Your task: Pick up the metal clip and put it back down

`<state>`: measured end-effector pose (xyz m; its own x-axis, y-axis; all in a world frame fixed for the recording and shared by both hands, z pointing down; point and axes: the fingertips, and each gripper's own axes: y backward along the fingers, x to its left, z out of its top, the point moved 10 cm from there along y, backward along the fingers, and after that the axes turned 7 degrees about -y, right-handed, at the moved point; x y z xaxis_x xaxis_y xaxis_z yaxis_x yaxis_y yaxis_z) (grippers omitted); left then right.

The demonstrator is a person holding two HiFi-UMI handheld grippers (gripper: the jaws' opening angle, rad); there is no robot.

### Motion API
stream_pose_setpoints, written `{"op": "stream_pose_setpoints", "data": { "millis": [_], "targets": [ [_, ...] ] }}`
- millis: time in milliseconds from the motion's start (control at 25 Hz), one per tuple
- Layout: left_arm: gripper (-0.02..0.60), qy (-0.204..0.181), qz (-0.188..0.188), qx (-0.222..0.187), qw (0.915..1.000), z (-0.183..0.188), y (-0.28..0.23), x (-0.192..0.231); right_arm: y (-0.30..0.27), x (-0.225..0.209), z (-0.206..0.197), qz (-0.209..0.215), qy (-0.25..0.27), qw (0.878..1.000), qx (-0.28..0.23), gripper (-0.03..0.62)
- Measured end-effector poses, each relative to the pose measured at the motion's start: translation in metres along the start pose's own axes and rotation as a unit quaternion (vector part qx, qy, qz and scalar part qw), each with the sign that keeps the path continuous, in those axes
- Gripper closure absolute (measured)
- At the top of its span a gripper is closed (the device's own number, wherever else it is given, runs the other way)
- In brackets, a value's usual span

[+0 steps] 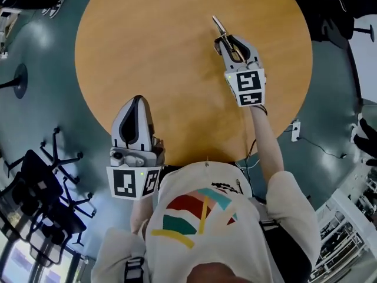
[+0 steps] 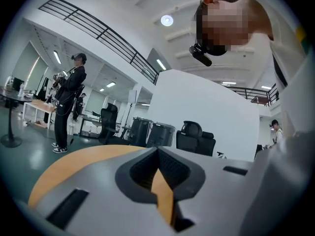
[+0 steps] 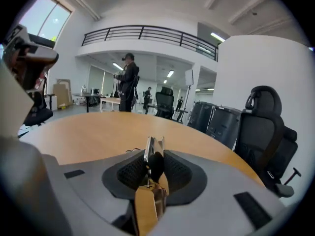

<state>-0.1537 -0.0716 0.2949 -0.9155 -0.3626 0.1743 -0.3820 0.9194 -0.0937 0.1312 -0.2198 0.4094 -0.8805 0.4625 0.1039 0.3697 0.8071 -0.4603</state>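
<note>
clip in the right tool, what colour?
Shiny silver metal clip, clearest in the right gripper view.

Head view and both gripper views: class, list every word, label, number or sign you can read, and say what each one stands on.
No legible words or numbers in any view.
Marker cube on the left gripper: black-and-white square patterns, no letters.
Marker cube on the right gripper: the same.
T-shirt: small dark print below the collar, too small to read.
Metal clip: no marking shows.
</note>
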Motion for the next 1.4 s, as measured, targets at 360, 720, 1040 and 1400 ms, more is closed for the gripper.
{"op": "stream_pose_setpoints", "data": {
  "millis": [360,720,1040,1400],
  "targets": [
    [0.537,0.004,0.034,0.071,0.9968,-0.059,-0.039,0.029,-0.056,-0.007,-0.046,-0.041,0.070,0.996,0.029,0.487],
    [0.537,0.003,0.020,0.087,0.9960,-0.076,-0.050,0.035,-0.073,0.000,-0.057,-0.026,0.103,0.991,0.075,0.485],
    [0.538,0.003,0.017,0.083,0.9964,-0.076,-0.050,0.028,-0.073,-0.008,-0.059,-0.003,0.075,0.994,0.074,0.361],
    [0.537,-0.016,0.023,0.043,0.9987,-0.041,-0.032,0.022,-0.027,0.002,-0.001,0.017,0.045,0.999,-0.014,0.361]
  ]
}}
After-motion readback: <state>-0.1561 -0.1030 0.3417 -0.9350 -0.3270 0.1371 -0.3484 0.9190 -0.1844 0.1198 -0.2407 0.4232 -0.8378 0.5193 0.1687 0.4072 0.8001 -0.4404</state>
